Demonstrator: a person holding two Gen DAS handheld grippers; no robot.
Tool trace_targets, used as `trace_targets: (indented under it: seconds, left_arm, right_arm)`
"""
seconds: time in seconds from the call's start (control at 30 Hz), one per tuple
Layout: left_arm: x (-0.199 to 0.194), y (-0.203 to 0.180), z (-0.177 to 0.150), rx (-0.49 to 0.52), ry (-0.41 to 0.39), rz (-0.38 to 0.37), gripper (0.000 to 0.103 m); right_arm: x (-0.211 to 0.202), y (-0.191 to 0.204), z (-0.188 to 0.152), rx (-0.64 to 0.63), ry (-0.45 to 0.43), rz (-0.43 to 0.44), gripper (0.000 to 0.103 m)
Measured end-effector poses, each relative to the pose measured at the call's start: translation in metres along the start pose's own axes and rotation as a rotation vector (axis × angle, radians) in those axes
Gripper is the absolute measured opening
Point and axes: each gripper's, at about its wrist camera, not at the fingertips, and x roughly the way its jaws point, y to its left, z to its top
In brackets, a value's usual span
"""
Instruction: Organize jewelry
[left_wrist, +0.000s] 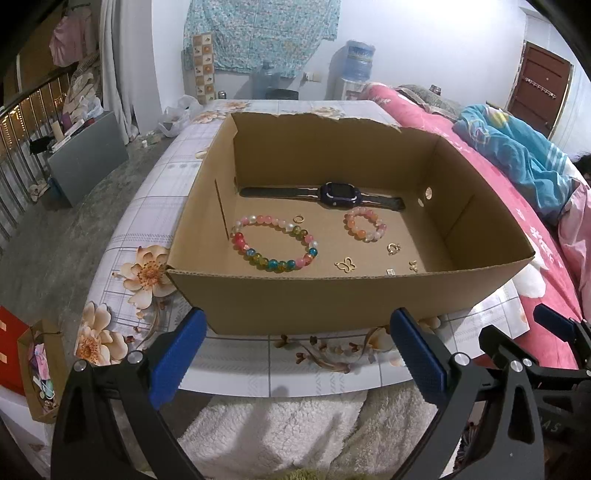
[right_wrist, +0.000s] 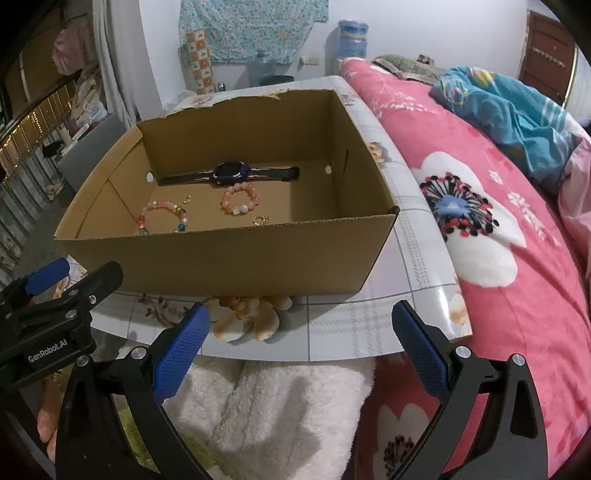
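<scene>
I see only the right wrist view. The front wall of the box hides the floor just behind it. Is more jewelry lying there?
Observer: Yes. The left wrist view shows a butterfly charm on the floor of the box, near the front wall.
Operator: Is anything else close to it?
Observer: A pale piece and a gold piece, both tiny, lie to its right, almost at the wall.
Operator: Is the big bracelet a whole loop?
Observer: Yes. The big bracelet is a closed loop, with blue and green beads on its near side.
</scene>
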Motion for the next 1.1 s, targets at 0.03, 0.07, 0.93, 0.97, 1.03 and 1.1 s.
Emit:
trace_targets:
  seconds: [0.03,0.07,0.93,0.97,1.03,1.1]
  left_arm:
    - [0.0006,0.0000,0.0000,0.000,0.001,-0.001,0.098]
    - [0.0009,-0.0002,-0.0002,0.000,0.002,-0.001,0.097]
    - [0.0044,-0.0009,-0.0036,-0.006,0.016,-0.012,0.097]
    - [0.0043,-0.0009,-0.0041,-0.008,0.016,-0.013,0.097]
    - [0.0041,0.0005,-0.0037,-0.010,0.016,-0.011,0.097]
    - [0.0036,0.0006,-0.0037,-0.010,0.014,-0.012,0.097]
  right_arm:
    - [0.0001,-0.0001,0.0004,-0.001,0.000,0.000,0.095]
    - [0.0003,-0.0001,0.0006,-0.002,0.000,0.001,0.095]
    - [0.0019,0.0028,0.0034,-0.009,0.004,0.005,0.095]
    - [0.0020,0.0037,0.0037,-0.010,0.004,0.005,0.095]
    - [0.0018,0.0035,0.0036,-0.009,0.004,0.006,0.095]
    - [0.0016,0.0033,0.0034,-0.008,0.004,0.005,0.095]
